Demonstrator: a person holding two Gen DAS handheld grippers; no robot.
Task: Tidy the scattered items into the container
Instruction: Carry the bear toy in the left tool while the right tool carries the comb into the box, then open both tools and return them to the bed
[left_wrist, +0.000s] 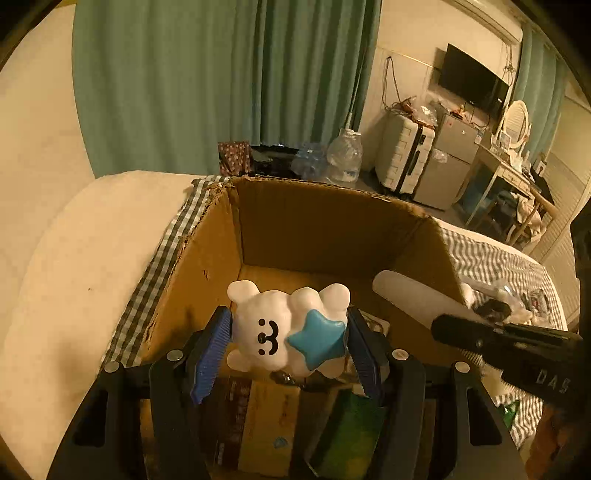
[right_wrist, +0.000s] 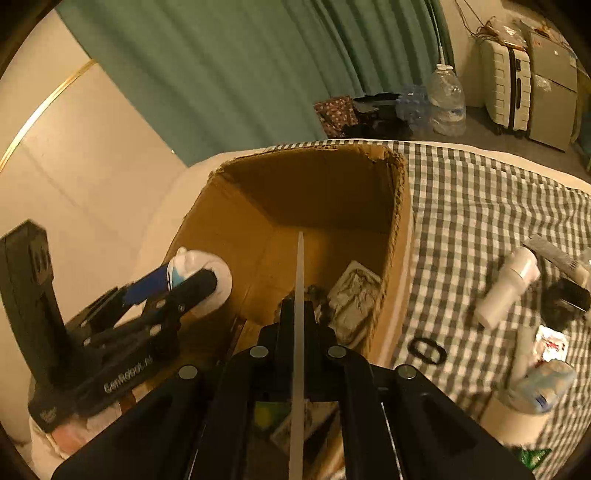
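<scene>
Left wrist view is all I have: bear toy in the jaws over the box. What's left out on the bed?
Observer: The right wrist view shows a white bottle lying on the checked cloth, to the right of the cardboard box.
Operator: Anything small I'd miss?
Observer: A black ring lies flat on the cloth, just off the box's near right corner.
Operator: Box floor behind the toy?
Observer: A crinkled silvery packet lies inside, against the right wall.
</scene>
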